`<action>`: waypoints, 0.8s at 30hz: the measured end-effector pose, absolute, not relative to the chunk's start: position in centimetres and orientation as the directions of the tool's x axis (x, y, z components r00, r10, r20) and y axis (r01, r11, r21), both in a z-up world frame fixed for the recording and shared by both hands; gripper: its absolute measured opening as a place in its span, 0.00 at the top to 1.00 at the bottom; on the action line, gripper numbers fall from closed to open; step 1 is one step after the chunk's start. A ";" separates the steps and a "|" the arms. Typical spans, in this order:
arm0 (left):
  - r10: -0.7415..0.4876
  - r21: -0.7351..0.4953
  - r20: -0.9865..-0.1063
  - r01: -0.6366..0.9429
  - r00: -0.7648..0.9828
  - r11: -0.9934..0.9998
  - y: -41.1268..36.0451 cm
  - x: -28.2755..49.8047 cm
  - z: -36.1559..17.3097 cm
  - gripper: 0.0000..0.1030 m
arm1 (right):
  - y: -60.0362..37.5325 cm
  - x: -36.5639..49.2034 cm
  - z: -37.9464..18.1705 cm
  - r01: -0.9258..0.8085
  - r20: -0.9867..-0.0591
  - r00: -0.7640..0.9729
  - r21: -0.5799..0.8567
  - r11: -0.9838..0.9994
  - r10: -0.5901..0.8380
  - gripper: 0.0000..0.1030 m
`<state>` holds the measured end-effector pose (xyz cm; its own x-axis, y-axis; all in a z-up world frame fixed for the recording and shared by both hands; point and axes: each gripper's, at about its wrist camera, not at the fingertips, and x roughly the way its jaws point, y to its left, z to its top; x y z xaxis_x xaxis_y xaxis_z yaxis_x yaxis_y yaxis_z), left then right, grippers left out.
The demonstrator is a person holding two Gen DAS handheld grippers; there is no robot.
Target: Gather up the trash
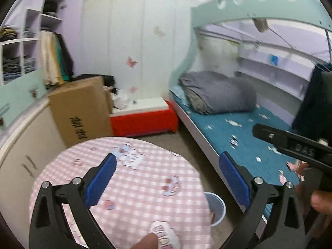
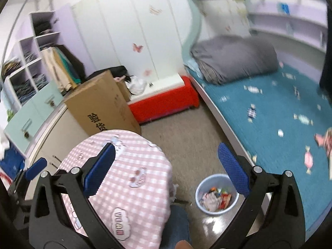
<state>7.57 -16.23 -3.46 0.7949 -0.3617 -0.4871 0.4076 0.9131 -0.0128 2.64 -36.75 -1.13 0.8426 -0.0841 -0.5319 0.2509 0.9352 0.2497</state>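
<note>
Bedroom, pink checked surface [image 2: 132,166] looks bare. Bin [image 2: 215,195] on the floor beside the bed [image 2: 269,114] already holds wrappers. Candy-like wrappers [image 2: 252,112] lie on the bed (some may be print). Left gripper [image 1: 168,178] and right gripper [image 2: 166,168]: jaws released, carrying nothing. Partly done, I'd judge.

My gripper [image 2: 167,167] has blue pads [image 2: 99,169] on black arms. The surface [image 2: 128,155] below wears a pink-and-white check cloth with cartoon patches. The bin [image 2: 216,194] is pale blue, holding red, white and green scraps. The bed [image 2: 276,112] is teal with candy prints, its quilt [image 2: 234,58] grey; the box [image 2: 103,108] is brown, the bench [image 2: 164,105] red.
</note>
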 end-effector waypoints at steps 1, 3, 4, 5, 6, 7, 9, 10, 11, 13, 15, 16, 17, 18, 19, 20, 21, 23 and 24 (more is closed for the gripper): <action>-0.348 -0.018 -0.479 0.388 0.806 0.922 -15.3 7.2 -2.9 0.06 | -35.9 2.4 -0.3 0.240 -0.517 0.851 0.234 0.942 -0.089 0.06; -0.328 -0.034 -0.468 0.354 0.820 0.934 -13.5 6.8 -1.9 0.06 | -34.3 1.7 1.0 0.230 -0.491 0.865 0.203 0.952 -0.105 0.06; -0.327 -0.042 -0.459 0.348 0.826 0.937 -12.5 6.6 -1.4 0.06 | -33.5 1.4 1.7 0.228 -0.478 0.871 0.185 0.956 -0.115 0.06; -0.321 -0.045 -0.447 0.338 0.835 0.940 -11.7 6.2 -0.9 0.06 | -33.0 1.0 2.0 0.225 -0.469 0.875 0.174 0.959 -0.120 0.06; -0.312 -0.043 -0.434 0.326 0.845 0.944 -11.3 5.7 -0.5 0.06 | -32.1 0.6 2.7 0.221 -0.453 0.882 0.155 0.963 -0.129 0.06; -0.299 -0.040 -0.418 0.311 0.858 0.950 -10.8 5.2 -0.1 0.06 | -31.3 0.2 3.3 0.218 -0.439 0.888 0.134 0.967 -0.140 0.06; -0.284 -0.041 -0.386 0.291 0.878 0.956 -9.8 4.2 0.7 0.06 | -29.8 -0.6 4.2 0.218 -0.408 0.898 0.094 0.971 -0.162 0.06; -0.278 -0.045 -0.374 0.283 0.884 0.958 -9.4 3.8 1.1 0.05 | -29.2 -0.9 4.6 0.219 -0.393 0.903 0.082 0.972 -0.171 0.06; -0.268 -0.052 -0.356 0.267 0.895 0.962 -8.7 3.3 1.5 0.05 | -28.7 -1.3 5.0 0.221 -0.379 0.908 0.070 0.973 -0.179 0.06; -0.252 -0.059 -0.337 0.247 0.907 0.967 -8.1 2.6 2.2 0.05 | -27.3 -2.2 5.9 0.220 -0.347 0.918 0.043 0.975 -0.192 0.06; -0.240 -0.066 -0.321 0.231 0.916 0.971 -7.5 2.1 2.7 0.05 | -26.4 -2.8 6.5 0.223 -0.322 0.924 0.020 0.975 -0.205 0.06; -0.236 -0.070 -0.312 0.225 0.920 0.972 -7.2 1.8 3.0 0.05 | -26.1 -3.1 6.8 0.226 -0.311 0.927 0.012 0.974 -0.211 0.06; -0.234 -0.072 -0.304 0.223 0.923 0.972 -7.0 1.5 3.2 0.05 | -25.7 -3.4 7.2 0.228 -0.297 0.930 0.006 0.974 -0.216 0.06; -0.233 -0.072 -0.299 0.222 0.925 0.972 -7.0 1.3 3.3 0.05 | -25.5 -3.6 7.4 0.228 -0.288 0.933 0.004 0.974 -0.217 0.06; -0.232 -0.073 -0.295 0.220 0.927 0.973 -7.0 1.2 3.6 0.05 | -25.4 -3.8 7.4 0.227 -0.284 0.934 0.004 0.974 -0.217 0.06; -0.229 -0.075 -0.289 0.217 0.929 0.973 -6.9 1.1 3.8 0.05 | -25.2 -3.9 7.5 0.228 -0.280 0.935 0.003 0.974 -0.218 0.06; -0.226 -0.076 -0.286 0.213 0.931 0.974 -6.8 0.9 3.8 0.05 | -25.2 -3.9 7.5 0.229 -0.279 0.935 0.002 0.973 -0.219 0.06; -0.221 -0.080 -0.278 0.207 0.935 0.975 -6.6 0.6 4.1 0.05 | -25.0 -3.8 7.4 0.226 -0.283 0.934 0.003 0.974 -0.216 0.06; -0.222 -0.081 -0.276 0.207 0.935 0.975 -6.6 0.5 4.3 0.05 | -25.0 -3.9 7.2 0.225 -0.285 0.934 0.004 0.974 -0.215 0.06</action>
